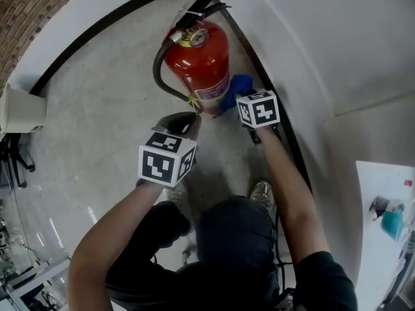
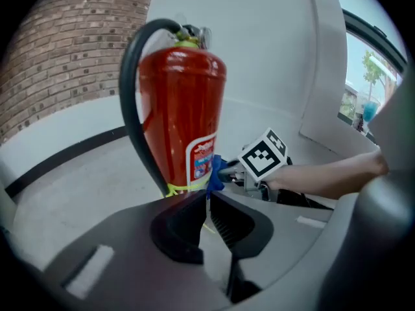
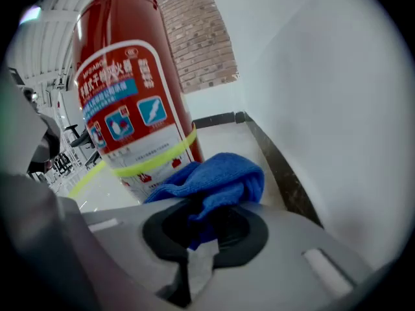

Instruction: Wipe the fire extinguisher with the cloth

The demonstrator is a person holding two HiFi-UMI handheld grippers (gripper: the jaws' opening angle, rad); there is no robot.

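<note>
A brick wall (image 1: 26, 5) is curving along the far left, above a pale concrete floor (image 1: 110, 96) edged by a black baseboard (image 1: 97, 34). My left gripper (image 2: 207, 196) is hovering at the base of the red fire extinguisher (image 1: 201, 63), which is standing upright on the floor. Its jaws are almost together, holding nothing. My right gripper (image 3: 194, 206) is clamping the blue cloth (image 3: 220, 173) beside the extinguisher's lower label, near the white wall (image 1: 324, 37). The cloth is hiding my jaw tips, and I cannot tell whether it is touching the extinguisher.
</note>
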